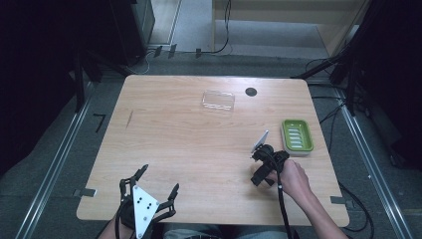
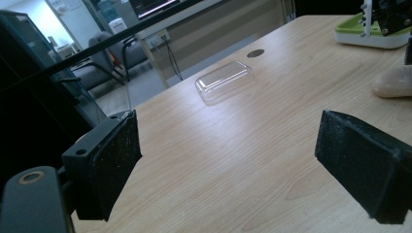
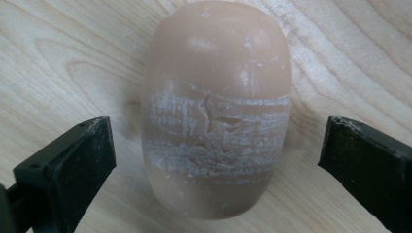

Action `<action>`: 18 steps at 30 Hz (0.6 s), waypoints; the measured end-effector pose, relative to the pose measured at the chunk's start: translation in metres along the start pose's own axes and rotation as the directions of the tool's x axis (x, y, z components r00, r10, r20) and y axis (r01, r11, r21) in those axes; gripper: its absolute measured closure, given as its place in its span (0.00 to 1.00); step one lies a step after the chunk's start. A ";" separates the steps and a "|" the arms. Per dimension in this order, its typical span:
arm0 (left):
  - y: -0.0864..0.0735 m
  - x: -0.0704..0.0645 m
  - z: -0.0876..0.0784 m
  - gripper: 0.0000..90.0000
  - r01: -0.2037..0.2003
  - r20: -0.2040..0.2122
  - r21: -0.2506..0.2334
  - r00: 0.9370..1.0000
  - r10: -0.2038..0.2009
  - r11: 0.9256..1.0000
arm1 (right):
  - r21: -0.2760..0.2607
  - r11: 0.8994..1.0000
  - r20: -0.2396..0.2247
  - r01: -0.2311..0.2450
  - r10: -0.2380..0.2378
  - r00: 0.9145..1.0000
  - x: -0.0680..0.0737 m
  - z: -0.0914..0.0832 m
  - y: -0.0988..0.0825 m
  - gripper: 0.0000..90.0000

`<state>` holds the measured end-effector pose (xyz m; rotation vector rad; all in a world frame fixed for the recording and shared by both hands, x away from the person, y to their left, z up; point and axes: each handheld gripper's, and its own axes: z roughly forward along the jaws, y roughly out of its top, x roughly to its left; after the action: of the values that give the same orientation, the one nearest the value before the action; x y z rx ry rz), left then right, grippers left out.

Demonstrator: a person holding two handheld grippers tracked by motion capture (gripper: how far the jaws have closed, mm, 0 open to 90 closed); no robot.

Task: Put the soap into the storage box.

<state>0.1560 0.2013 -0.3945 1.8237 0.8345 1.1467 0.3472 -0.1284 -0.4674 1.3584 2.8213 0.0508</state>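
Observation:
A rounded tan soap bar [image 3: 216, 111] with white scuff marks lies on the wooden table [image 1: 189, 144]. My right gripper [image 3: 217, 145] hangs over it, open, one jaw on each side of the bar, neither touching it. In the high view the right gripper [image 1: 260, 169] is at the table's right, held by a hand [image 1: 293, 179], and it covers the bar. My left gripper [image 1: 160, 178] rests open at the near left edge with nothing between its pads [image 2: 114, 160]. From the left gripper view the bar's end [image 2: 393, 81] shows at the far right.
A green soap dish [image 1: 297, 135] stands just right of the right gripper. A clear plastic lid [image 1: 218, 99] lies at the far middle of the table, beside a black round grommet [image 1: 251, 91]. Cables trail from both grippers.

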 end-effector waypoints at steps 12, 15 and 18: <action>0.000 0.000 0.000 0.11 0.000 0.000 -0.006 1.000 0.000 1.000 | 0.016 1.000 0.024 0.015 -0.015 1.000 0.005 0.002 0.001 0.21; 0.000 0.000 0.000 0.11 -0.001 0.000 -0.005 1.000 0.001 1.000 | 0.012 1.000 0.020 0.014 -0.014 1.000 0.005 0.002 0.001 0.23; 0.000 0.000 0.000 0.11 -0.002 0.000 -0.005 1.000 0.002 1.000 | 0.011 1.000 0.018 0.016 -0.016 1.000 0.005 0.002 0.001 0.24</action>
<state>0.1557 0.2011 -0.3946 1.8204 0.8296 1.1489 0.3447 -0.1240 -0.4697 1.3312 2.8214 0.0234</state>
